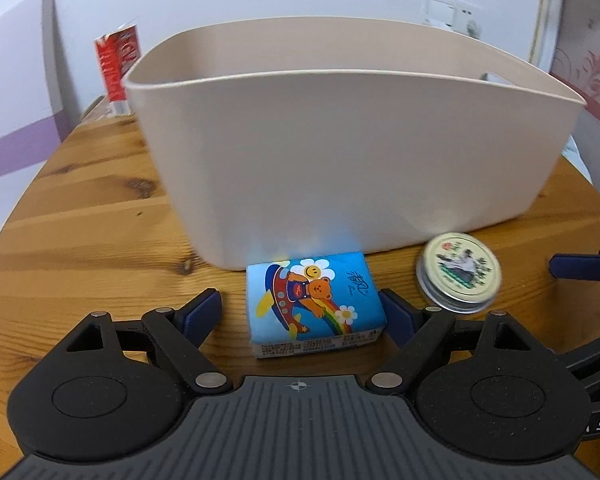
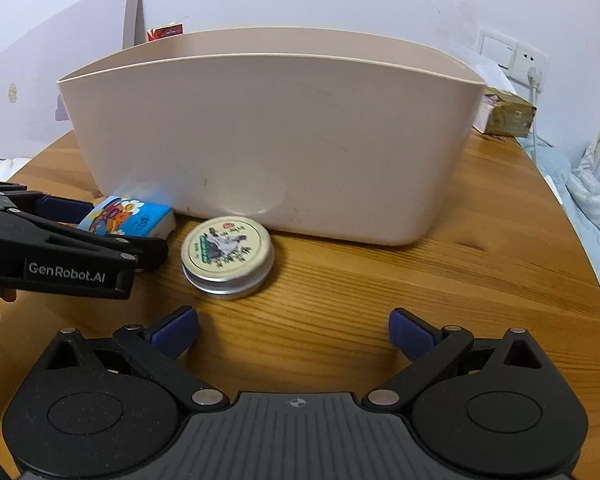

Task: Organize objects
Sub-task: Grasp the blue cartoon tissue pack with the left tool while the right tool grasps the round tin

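Pickup step: left gripper (image 1: 300, 312) straddles the tissue pack (image 1: 314, 302), jaws released. Closing comes next. Right gripper (image 2: 294, 334), also released, sits short of the tin (image 2: 227, 257).

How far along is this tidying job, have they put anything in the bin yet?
Nothing looks put away yet, though the beige bin hides its own floor from both cameras. In hand: the left gripper is open around the blue tissue pack, not squeezing it. Left: that pack and the round tin both sit on the wooden table before the bin; the right gripper is open and empty.
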Demonstrator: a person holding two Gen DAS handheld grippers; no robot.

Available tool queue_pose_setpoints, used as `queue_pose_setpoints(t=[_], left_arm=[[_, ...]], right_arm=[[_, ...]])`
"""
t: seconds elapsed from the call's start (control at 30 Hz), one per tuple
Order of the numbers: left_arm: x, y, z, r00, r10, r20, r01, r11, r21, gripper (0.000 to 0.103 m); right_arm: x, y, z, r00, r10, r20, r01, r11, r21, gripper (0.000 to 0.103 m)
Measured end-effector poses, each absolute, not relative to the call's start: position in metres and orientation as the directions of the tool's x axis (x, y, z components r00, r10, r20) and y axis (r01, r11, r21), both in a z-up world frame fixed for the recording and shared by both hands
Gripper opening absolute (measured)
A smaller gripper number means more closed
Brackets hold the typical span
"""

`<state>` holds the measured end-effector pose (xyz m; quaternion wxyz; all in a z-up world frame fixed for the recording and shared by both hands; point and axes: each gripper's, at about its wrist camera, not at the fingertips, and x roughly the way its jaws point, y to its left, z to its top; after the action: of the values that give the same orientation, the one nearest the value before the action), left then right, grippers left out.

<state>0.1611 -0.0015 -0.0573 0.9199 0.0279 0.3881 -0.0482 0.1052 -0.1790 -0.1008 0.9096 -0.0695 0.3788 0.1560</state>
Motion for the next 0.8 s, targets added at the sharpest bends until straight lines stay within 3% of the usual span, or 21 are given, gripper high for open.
queue_pose_setpoints(t=[0.33, 0.4, 0.43, 0.5, 0.63, 0.8], left_arm=[[0.160, 0.014, -0.059, 0.704, -0.054, -0.709, 0.087, 0.996, 0.010, 0.091], [0.161, 0.015, -0.058, 0.703, -0.058, -0.708, 0.091, 0.996, 0.009, 0.085], [0.162, 0.018, -0.058, 0.704, -0.059, -0.707, 0.092, 0.996, 0.008, 0.081], [0.161, 0.017, -0.056, 0.705, -0.066, -0.706, 0.101, 0.995, 0.008, 0.067], [0.157, 0.016, -0.054, 0.696, -0.074, -0.715, 0.116, 0.993, 0.010, 0.066], [0.148, 0.017, -0.051, 0.682, -0.089, -0.725, 0.129, 0.992, 0.000, 0.065]], right_arm=[[0.121, -0.165, -0.106, 0.696, 0.227, -0.681, -0.318, 0.948, -0.009, 0.103], [0.121, -0.162, -0.106, 0.698, 0.229, -0.678, -0.320, 0.947, -0.009, 0.102], [0.121, -0.161, -0.105, 0.700, 0.236, -0.673, -0.326, 0.945, -0.007, 0.099], [0.117, -0.157, -0.102, 0.703, 0.254, -0.664, -0.348, 0.937, -0.009, 0.082], [0.110, -0.149, -0.098, 0.702, 0.271, -0.658, -0.381, 0.924, -0.026, 0.055], [0.098, -0.142, -0.097, 0.722, 0.234, -0.651, -0.372, 0.925, -0.080, 0.051]])
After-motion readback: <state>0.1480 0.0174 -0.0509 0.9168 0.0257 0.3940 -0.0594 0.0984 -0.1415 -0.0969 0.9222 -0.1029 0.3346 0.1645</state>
